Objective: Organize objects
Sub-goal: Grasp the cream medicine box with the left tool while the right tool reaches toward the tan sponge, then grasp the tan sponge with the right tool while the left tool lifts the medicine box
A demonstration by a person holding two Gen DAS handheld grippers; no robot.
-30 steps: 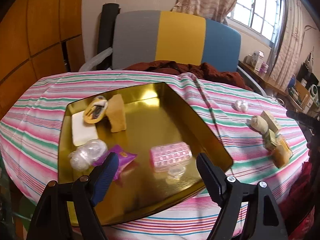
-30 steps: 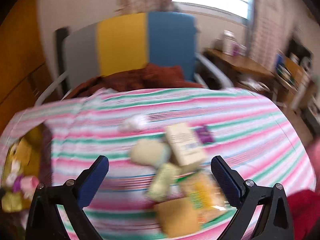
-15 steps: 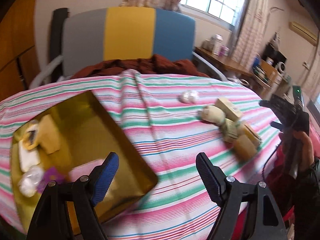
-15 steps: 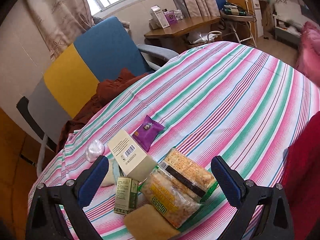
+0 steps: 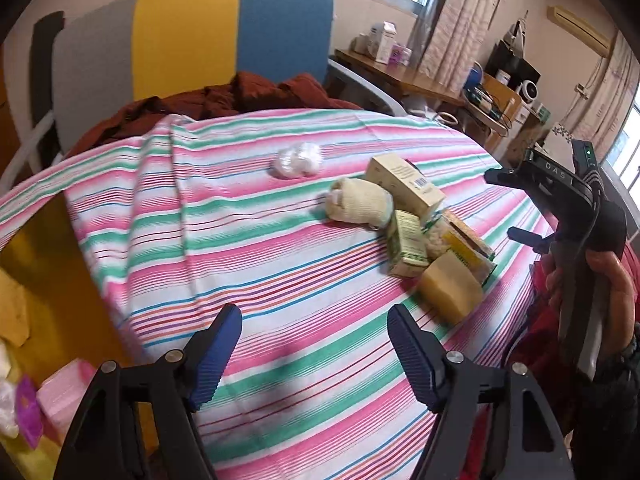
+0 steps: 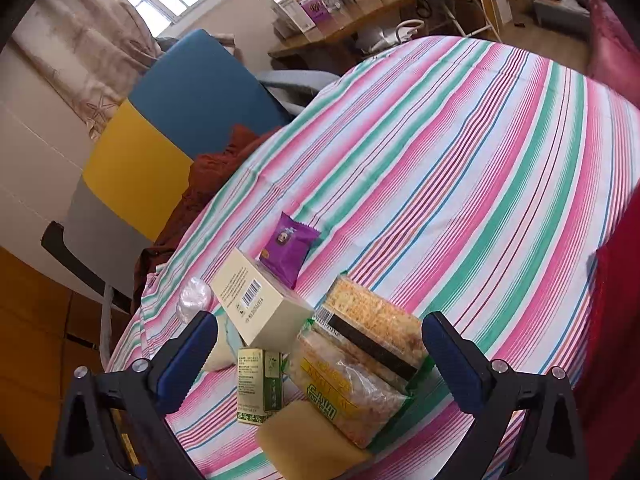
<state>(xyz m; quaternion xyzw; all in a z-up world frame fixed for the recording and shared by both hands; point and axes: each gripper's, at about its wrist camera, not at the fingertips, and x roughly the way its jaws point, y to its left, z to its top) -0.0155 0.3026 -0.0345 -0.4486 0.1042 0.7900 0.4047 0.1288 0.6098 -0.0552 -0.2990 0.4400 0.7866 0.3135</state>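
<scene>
Both grippers empty, fingers apart. Right gripper (image 6: pixel 318 354) hovers over the heap at the surface's near edge; left gripper (image 5: pixel 314 346) hangs above bare striped cloth (image 5: pixel 248 248), gold tray (image 5: pixel 44 264) at its 9 o'clock.

Likely step: pick one item. Best start is the cream carton (image 6: pixel 260 306), rigid, flat-sided, resting on top. Close across its narrow faces.

Cracker packs (image 6: pixel 360 364): crinkly film, brittle. Tan block (image 6: pixel 308 446): matte, soft-looking. Purple sachet (image 6: pixel 288 246) at 12 o'clock, flat, slippery.

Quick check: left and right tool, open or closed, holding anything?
Left tool: open, holding nothing.
Right tool: open, holding nothing.
</scene>
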